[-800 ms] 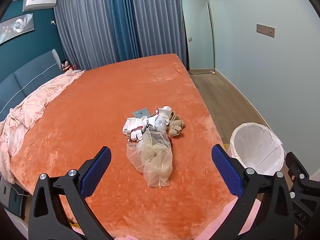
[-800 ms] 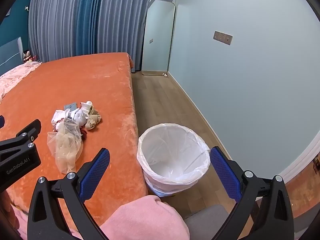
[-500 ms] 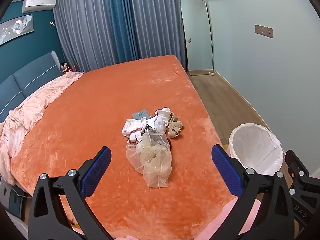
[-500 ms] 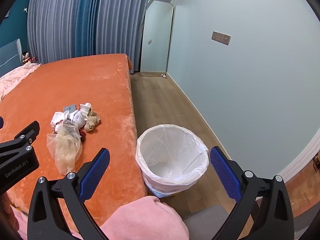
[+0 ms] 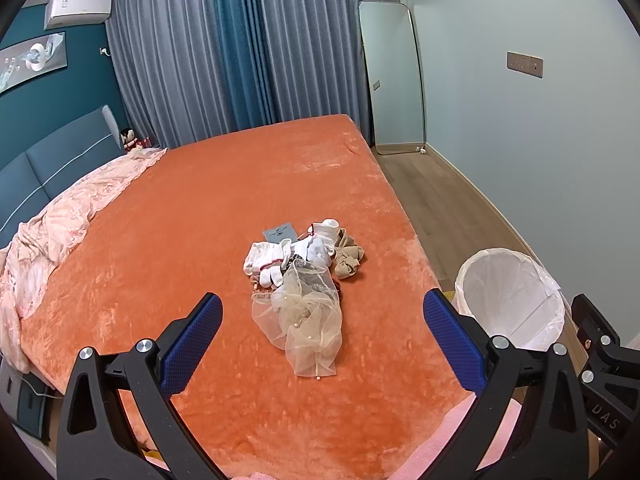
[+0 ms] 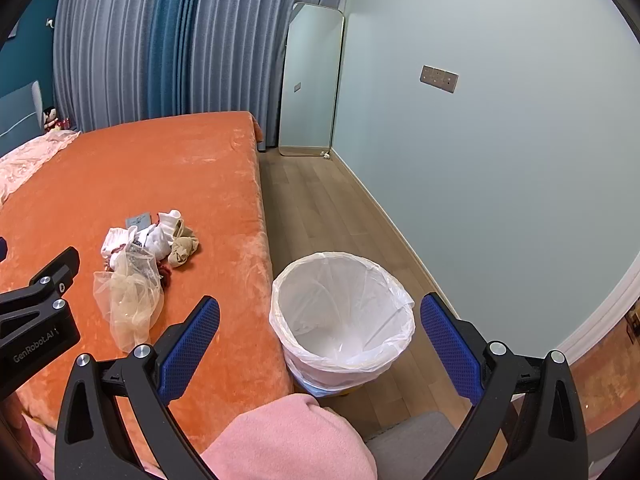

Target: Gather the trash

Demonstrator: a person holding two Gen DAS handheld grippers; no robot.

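Orange plush covers the bed (image 5: 200, 216), which carries everything here. Along its left edge lies a rumpled pink quilt (image 5: 60, 232), up against the blue headboard (image 5: 48, 160). Nearer the right edge, about midway along it, sits the pile of trash: a grey card (image 5: 282, 233) at the far side, white socks (image 5: 272, 258) bunched in the middle, a tan balled stocking (image 5: 349, 260) on the right, and a sheer beige tulle piece (image 5: 310, 320) spilling toward the near edge. The left gripper (image 5: 322, 344) hangs above the near part of the bed with its blue pads spread wide apart and nothing between them; the tulle lies beyond and below it, untouched. On the wooden floor just beside the bed's right edge stands a bin lined with a white bag (image 6: 342, 304), its mouth open. The right gripper (image 6: 320, 344) is over that bin, fingers likewise fully apart and holding nothing. A tall mirror (image 6: 312, 80) leans against the far wall by the curtains (image 5: 240, 52).
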